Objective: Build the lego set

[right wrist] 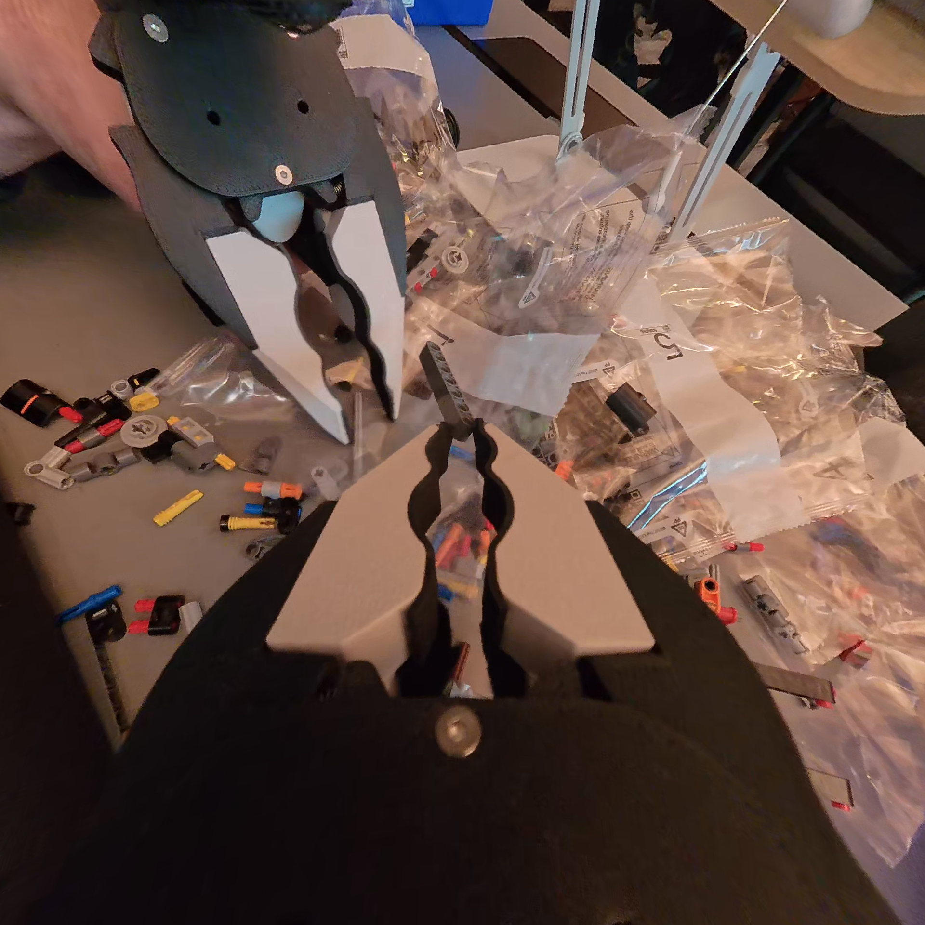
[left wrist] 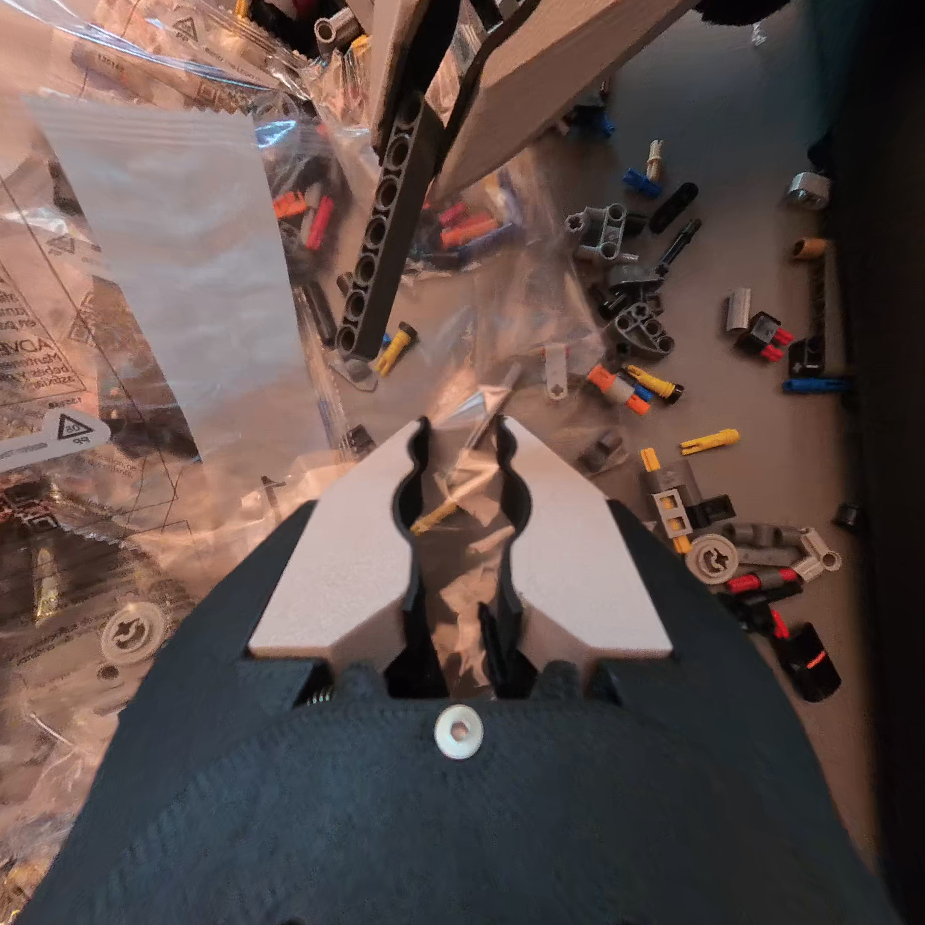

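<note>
A long dark grey beam with holes (left wrist: 375, 265) hangs tilted over the table; it also shows in the right wrist view (right wrist: 448, 385). My right gripper (right wrist: 459, 428) is shut on its near end and reaches in from the top of the left wrist view (left wrist: 410, 170). My left gripper (left wrist: 463, 423) is open and points down at a crumpled clear bag (left wrist: 465, 500) holding a yellow pin. In the right wrist view it (right wrist: 368, 425) stands just left of the beam, tips near the table.
Loose small pieces (left wrist: 625, 310) and a grey sub-assembly with a round hub (right wrist: 142, 430) lie on the grey table (right wrist: 75, 310). Clear parts bags (right wrist: 650, 350) cover the right and back. A black cylinder (right wrist: 30, 400) lies at the far left. Metal stand legs (right wrist: 575, 75) rise behind. The grippers' ends are close to 8 centimetres from one another.
</note>
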